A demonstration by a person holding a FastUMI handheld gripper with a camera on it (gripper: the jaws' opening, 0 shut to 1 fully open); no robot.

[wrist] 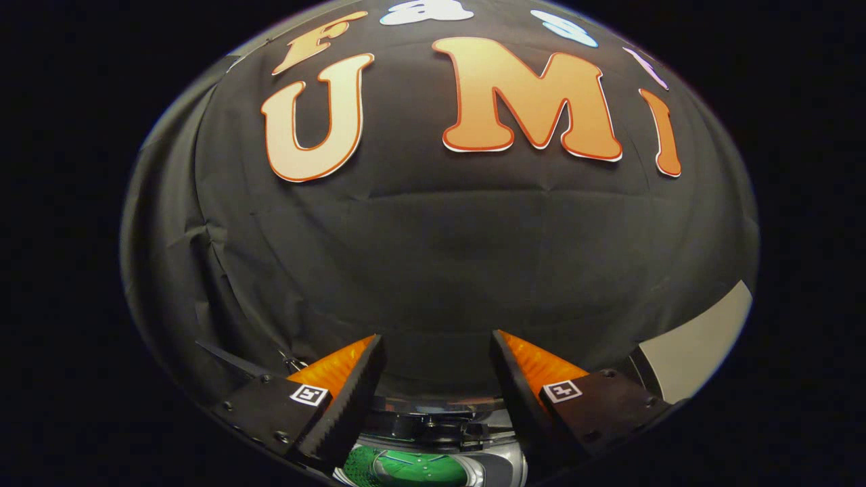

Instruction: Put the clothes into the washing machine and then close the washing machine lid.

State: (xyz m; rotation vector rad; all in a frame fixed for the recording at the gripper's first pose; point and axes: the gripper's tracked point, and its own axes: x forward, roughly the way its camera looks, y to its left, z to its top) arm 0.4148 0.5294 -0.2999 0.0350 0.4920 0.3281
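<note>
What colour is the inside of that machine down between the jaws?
Green, in the gripper view: the drum shows below the open gripper.

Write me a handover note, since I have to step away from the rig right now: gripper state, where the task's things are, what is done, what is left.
Gripper: open, nothing between its fingers, pointed at the booth's black cloth wall.
Washing machine: partly visible low between the fingers, a silvery rim with something green inside; what the green thing is cannot be told.
Done: cannot tell whether any clothes are in.
Left: check the drum, load any remaining clothes, then close the lid, whose state I cannot tell.
</note>
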